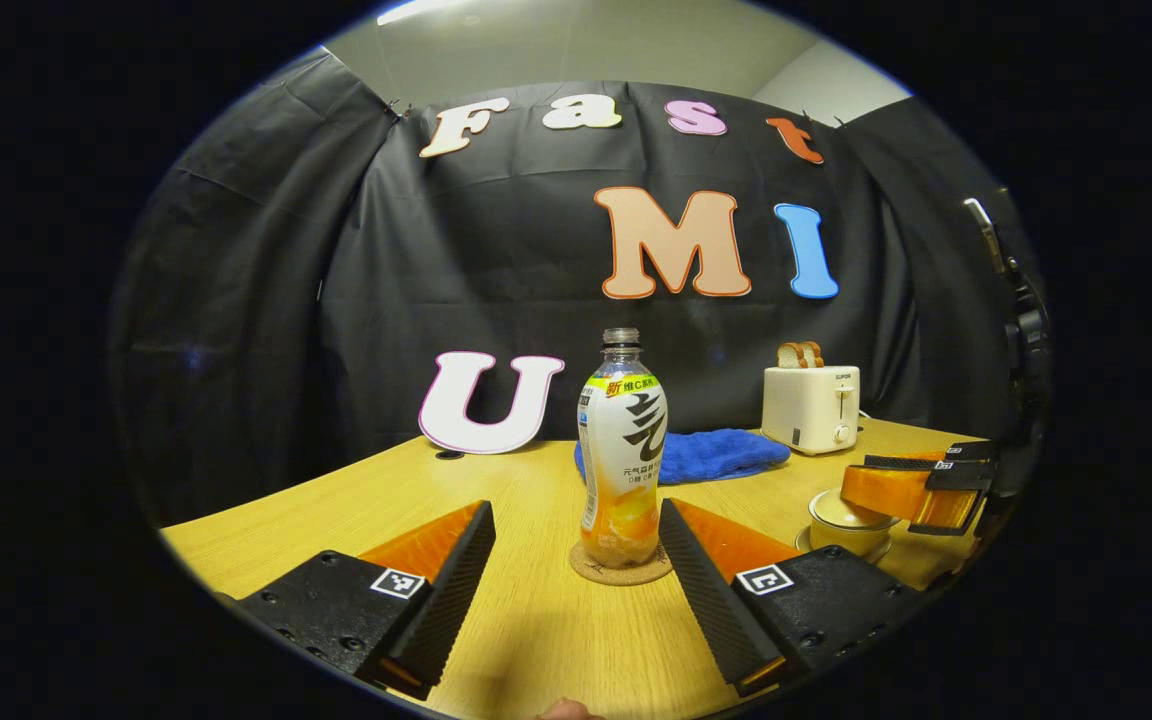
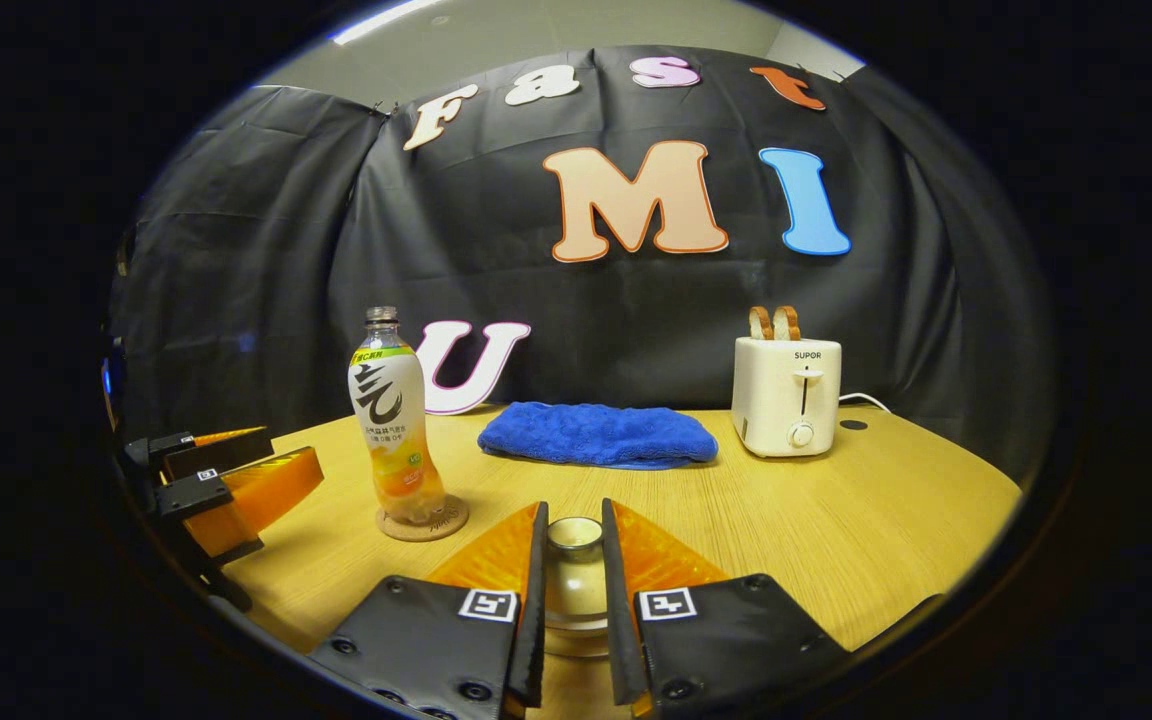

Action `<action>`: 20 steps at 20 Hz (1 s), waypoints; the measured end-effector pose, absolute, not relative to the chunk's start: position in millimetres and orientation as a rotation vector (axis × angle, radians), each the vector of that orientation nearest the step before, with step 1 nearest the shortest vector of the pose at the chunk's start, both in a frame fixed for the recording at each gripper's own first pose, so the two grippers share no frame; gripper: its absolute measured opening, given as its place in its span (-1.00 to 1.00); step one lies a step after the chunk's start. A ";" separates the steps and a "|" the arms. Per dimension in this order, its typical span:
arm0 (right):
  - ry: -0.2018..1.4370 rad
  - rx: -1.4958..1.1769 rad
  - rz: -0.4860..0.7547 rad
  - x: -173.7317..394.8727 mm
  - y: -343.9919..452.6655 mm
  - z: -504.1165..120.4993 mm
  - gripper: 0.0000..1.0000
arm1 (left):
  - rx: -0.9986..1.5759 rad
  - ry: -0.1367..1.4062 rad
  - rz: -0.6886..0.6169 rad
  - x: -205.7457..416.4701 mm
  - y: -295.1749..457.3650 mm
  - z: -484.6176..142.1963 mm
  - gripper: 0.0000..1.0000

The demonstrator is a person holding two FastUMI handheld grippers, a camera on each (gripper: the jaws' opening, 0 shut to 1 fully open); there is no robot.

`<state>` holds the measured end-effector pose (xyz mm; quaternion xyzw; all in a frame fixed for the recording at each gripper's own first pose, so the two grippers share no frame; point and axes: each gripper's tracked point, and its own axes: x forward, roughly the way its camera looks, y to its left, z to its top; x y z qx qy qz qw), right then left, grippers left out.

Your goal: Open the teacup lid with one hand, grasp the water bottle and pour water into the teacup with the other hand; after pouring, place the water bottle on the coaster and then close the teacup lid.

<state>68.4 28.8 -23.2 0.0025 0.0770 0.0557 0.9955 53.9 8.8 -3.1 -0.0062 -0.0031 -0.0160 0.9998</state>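
A capless water bottle (image 1: 622, 450) with a white and orange label stands upright on a round cork coaster (image 1: 620, 570). My left gripper (image 1: 576, 518) is open, its fingers on either side of the bottle's base without touching it. To the right sits the cream teacup (image 1: 851, 535) with its lid (image 1: 839, 510) resting on it. In the right gripper view, my right gripper (image 2: 574, 510) is shut on the knob of the teacup lid (image 2: 574, 535); the cup below is hidden. The bottle (image 2: 394, 420), the coaster (image 2: 423, 524) and the left gripper (image 2: 236, 480) lie to the left.
A folded blue towel (image 2: 598, 432) lies at the back middle of the wooden table (image 2: 836, 530). A white toaster (image 2: 786, 395) with two bread slices stands at the back right, its cord trailing behind. The black cloth wall closes the back.
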 end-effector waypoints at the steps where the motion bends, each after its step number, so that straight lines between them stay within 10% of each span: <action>1: 0.152 0.012 0.111 67.8 28.5 -22.8 -0.37 | -0.012 -0.007 -0.032 53.3 8.8 -2.6 0.93; 10: 0.158 0.003 0.103 62.1 28.1 -23.3 -0.31 | -0.012 -0.008 -0.031 54.3 8.7 -3.3 0.93; 18: 0.119 -0.014 0.095 46.0 23.0 -15.3 0.82 | -0.011 -0.009 -0.008 53.4 13.1 -3.5 0.93; 20: 0.108 -0.003 0.087 38.8 19.2 -14.6 0.82 | -0.012 -0.008 -0.017 50.8 10.3 -3.0 0.93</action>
